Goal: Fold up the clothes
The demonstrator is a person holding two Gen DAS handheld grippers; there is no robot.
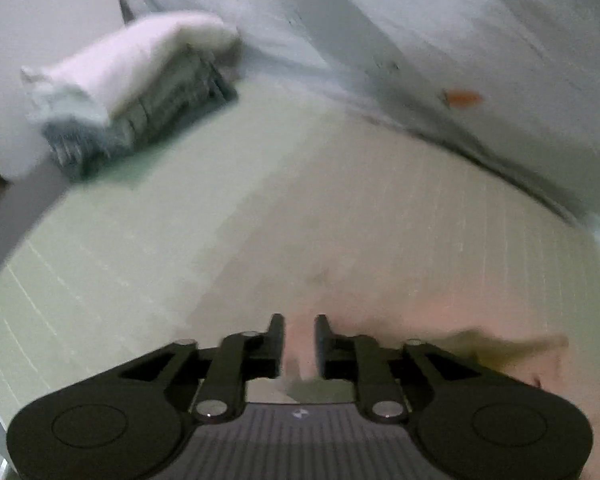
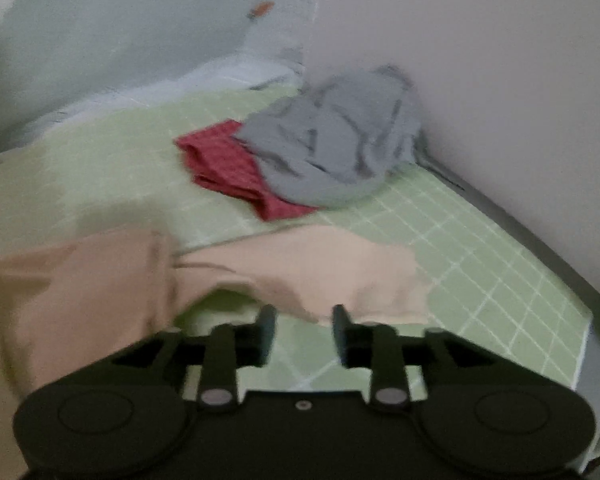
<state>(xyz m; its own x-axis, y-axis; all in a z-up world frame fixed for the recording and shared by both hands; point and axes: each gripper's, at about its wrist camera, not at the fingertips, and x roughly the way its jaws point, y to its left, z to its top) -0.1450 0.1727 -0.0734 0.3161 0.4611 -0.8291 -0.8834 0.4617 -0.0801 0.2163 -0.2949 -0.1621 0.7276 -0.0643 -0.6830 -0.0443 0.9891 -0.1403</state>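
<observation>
A peach garment (image 2: 308,268) lies spread on the green grid mat (image 2: 500,264), with a raised fold at the left (image 2: 100,280). My right gripper (image 2: 304,320) is open, its fingertips at the garment's near edge, just above the mat. In the left wrist view my left gripper (image 1: 299,328) has a narrow gap between its fingers and hovers low over pinkish cloth (image 1: 380,312); whether it grips the cloth is not clear. A crumpled grey garment (image 2: 336,140) lies on a red one (image 2: 236,172) at the far right of the mat.
A stack of folded clothes (image 1: 132,92), white on top and grey below, sits at the far left of the mat (image 1: 100,264). A pale wall (image 1: 460,40) with orange marks runs behind. The mat's right edge (image 2: 580,320) drops off near a white wall.
</observation>
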